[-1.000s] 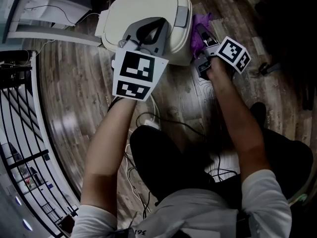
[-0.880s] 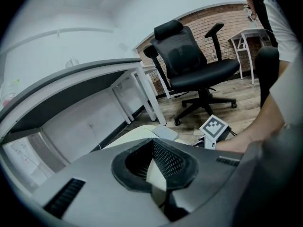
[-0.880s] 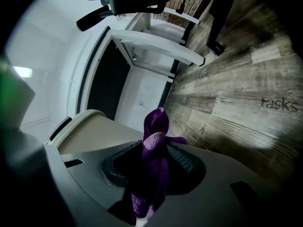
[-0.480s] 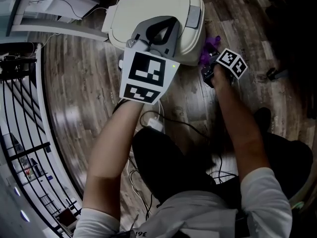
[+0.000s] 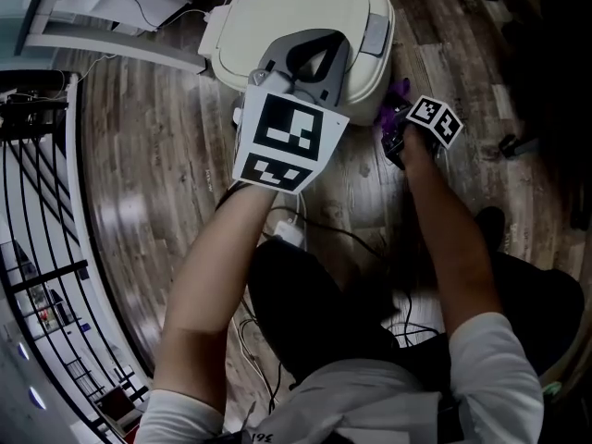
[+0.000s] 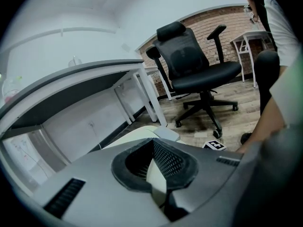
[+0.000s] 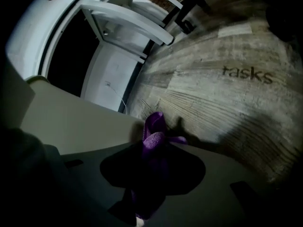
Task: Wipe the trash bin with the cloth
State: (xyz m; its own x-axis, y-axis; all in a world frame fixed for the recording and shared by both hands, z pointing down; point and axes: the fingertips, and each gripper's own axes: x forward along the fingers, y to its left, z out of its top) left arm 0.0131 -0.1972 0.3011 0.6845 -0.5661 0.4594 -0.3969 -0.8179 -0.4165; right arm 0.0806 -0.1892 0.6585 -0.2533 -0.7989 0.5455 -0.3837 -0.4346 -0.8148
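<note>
right gripper (image 5: 396, 129): jaws partly closed, held purple cloth (image 7: 154, 137) | change: cloth went down the right side of trash bin (image 5: 305, 12), ended low near floor (image 5: 166, 155) | left gripper (image 5: 313, 54): closed, empty, above bin | task: side wipe seemed under way

- A grey-brown wooden plank floor (image 5: 157, 183) carries everything; it is glossy, with pale reflections at the left of the head view.
- A cream trash bin (image 5: 296, 12) with a closed, rounded lid stands on the planks at the top of the head view.
- Thin dark cables (image 5: 347, 236) trail across the floor below the bin, with a small white box (image 5: 285, 232) among them.
- A black office chair (image 6: 196, 63) stands on its wheeled base beyond the bin.
- White desk legs (image 6: 152, 100) rest on the floor near the bin.
- The word "tasks" (image 7: 247, 73) is marked on one plank.
</note>
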